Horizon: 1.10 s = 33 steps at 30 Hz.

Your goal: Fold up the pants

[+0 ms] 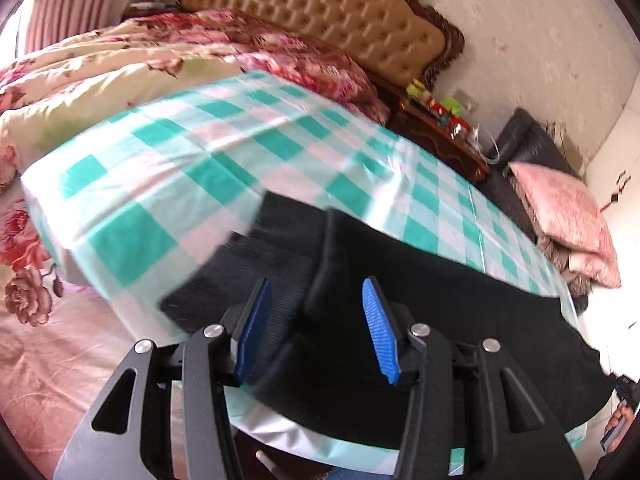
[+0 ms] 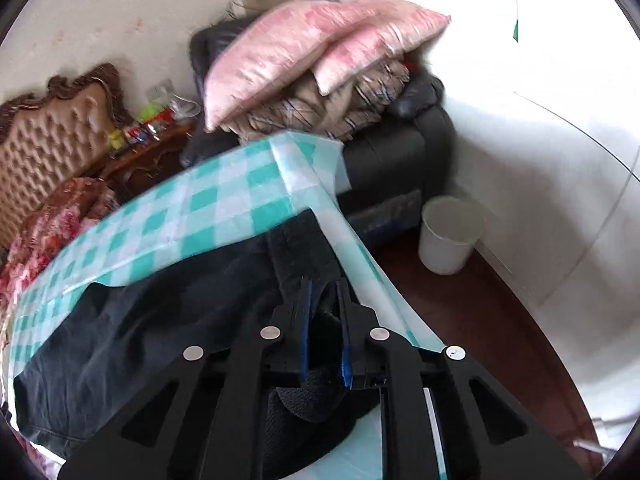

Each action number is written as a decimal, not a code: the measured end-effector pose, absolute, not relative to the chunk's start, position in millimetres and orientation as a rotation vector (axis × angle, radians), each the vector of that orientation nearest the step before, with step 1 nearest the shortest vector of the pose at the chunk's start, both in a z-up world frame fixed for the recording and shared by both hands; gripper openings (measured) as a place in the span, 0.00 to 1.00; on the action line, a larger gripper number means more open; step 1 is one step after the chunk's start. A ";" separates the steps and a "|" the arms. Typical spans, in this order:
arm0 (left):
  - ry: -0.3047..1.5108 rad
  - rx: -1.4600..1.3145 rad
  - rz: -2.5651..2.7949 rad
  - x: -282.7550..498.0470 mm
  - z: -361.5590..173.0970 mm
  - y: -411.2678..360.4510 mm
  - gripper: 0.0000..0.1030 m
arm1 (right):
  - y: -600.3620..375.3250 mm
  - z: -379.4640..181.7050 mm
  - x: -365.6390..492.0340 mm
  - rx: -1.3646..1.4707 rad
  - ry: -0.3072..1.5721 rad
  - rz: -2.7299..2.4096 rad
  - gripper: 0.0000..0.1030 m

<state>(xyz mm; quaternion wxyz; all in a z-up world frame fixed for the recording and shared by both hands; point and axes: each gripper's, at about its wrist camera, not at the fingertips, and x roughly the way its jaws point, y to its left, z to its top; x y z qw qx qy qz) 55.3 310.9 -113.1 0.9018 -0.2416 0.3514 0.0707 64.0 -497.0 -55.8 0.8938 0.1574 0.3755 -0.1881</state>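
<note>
Black pants [image 1: 440, 300] lie across a table covered with a green and white checked cloth [image 1: 208, 152]. In the left wrist view my left gripper [image 1: 316, 292] is open, its blue pads [image 1: 378, 328] spread just above the leg ends of the pants. In the right wrist view my right gripper [image 2: 324, 292] is shut on a bunched part of the pants [image 2: 160, 320] near the table's right edge, with black fabric pinched between its pads.
A bed with a floral quilt [image 1: 120, 64] and tufted headboard [image 1: 320, 12] lies behind the table. A dark sofa with pink pillows [image 2: 312, 48] stands to the right. A white bin [image 2: 448, 236] stands on the floor. A nightstand [image 1: 440, 132] holds small items.
</note>
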 end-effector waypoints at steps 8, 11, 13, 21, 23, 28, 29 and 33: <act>0.759 -0.505 0.185 59.3 -124.8 328.3 0.24 | -491.8 -64.1 45.6 0.303 0.758 -0.512 0.49; 0.859 -0.490 0.291 71.9 -143.6 336.8 0.24 | -479.8 -49.0 45.4 0.280 0.674 -0.478 0.76; 0.833 -0.505 0.313 70.8 -140.4 337.7 0.23 | -462.7 -43.2 51.4 0.234 0.672 -0.428 0.76; 0.747 -0.237 0.125 110.0 -101.8 269.7 0.41 | -432.3 -74.9 90.8 0.191 0.784 -0.326 0.78; 0.770 -0.182 0.066 127.3 -105.7 248.4 0.41 | -429.4 -82.9 98.7 0.182 0.811 -0.324 0.78; 0.958 -0.194 0.130 174.5 -149.1 244.5 0.35 | -420.0 -102.4 126.5 0.075 0.882 -0.329 0.78; 0.952 -0.228 0.130 176.1 -151.7 249.0 0.35 | -420.7 -107.0 131.8 0.067 0.906 -0.338 0.78; 0.948 -0.207 0.142 176.9 -153.4 244.8 0.35 | -405.9 -88.8 132.8 0.052 0.876 -0.333 0.78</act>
